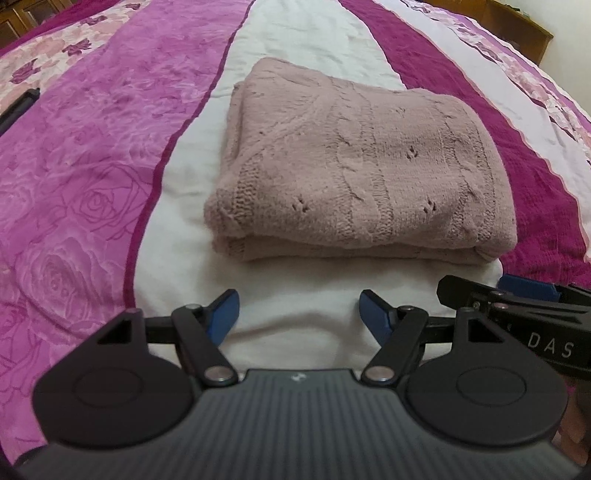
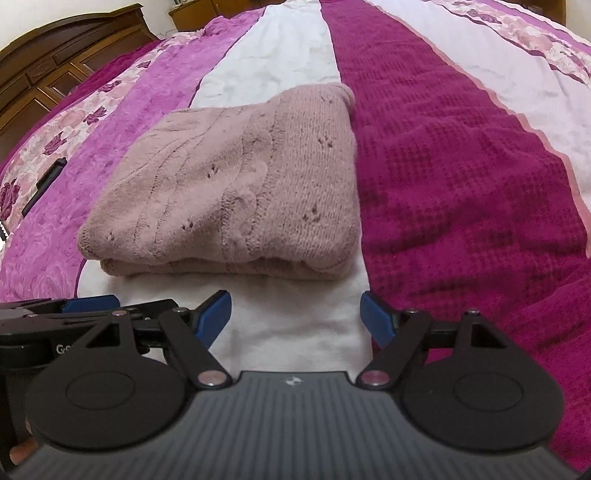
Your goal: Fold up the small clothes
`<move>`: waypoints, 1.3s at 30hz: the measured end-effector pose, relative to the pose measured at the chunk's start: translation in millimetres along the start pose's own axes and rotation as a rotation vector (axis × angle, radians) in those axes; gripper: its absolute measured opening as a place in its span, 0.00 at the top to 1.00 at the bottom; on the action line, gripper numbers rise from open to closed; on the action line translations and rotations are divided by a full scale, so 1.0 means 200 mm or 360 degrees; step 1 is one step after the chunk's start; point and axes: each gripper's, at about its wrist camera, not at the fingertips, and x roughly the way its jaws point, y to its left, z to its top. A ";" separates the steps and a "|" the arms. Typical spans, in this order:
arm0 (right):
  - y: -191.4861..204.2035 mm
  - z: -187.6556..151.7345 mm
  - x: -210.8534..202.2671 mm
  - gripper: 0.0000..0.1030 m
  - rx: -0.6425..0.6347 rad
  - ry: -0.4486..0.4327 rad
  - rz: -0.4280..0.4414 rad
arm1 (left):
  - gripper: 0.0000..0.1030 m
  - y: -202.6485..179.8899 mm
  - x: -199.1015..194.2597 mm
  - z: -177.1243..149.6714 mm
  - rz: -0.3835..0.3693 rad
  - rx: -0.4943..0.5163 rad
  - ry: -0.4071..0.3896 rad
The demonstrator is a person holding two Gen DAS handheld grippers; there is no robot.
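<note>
Two hand-held grippers stand side by side over the bed, and both point down and forward at the folded garment. The left hand-held gripper has its blue pads spread wide apart, and only white cloth shows between them; it holds nothing. The right hand-held gripper is the same: its blue pads are wide apart, with nothing between them except the white stripe. In the left wrist view the right one enters at about 3 o'clock, very near; in the right wrist view the left one enters at about 9 o'clock.

Just beyond the fingertips, at 12 o'clock in both views, lies the pink knitted sweater, folded into a thick rectangle with its folded edge facing the grippers. No pad touches it; a strip of white cloth lies between them. The sweater rests on the white stripe of the bedspread. Its right edge meets the dark magenta band, and its left edge reaches toward the light purple band with the rose pattern.

A flat black object lies well apart on the purple band, at about 9 o'clock. The wooden headboard is at 10 o'clock in the right wrist view.
</note>
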 end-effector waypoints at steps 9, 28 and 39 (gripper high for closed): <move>-0.01 0.00 0.00 0.20 0.0016 -0.0004 0.0009 | 0.29 0.00 -0.01 -0.01 0.0005 -0.0006 -0.0003; -0.02 0.00 0.00 0.20 0.0020 -0.0011 0.0018 | 0.29 0.00 -0.03 -0.01 0.0004 -0.0033 -0.0018; -0.02 0.00 -0.01 0.20 0.0019 -0.0012 0.0020 | 0.29 -0.01 -0.03 -0.01 0.0015 -0.0030 -0.0013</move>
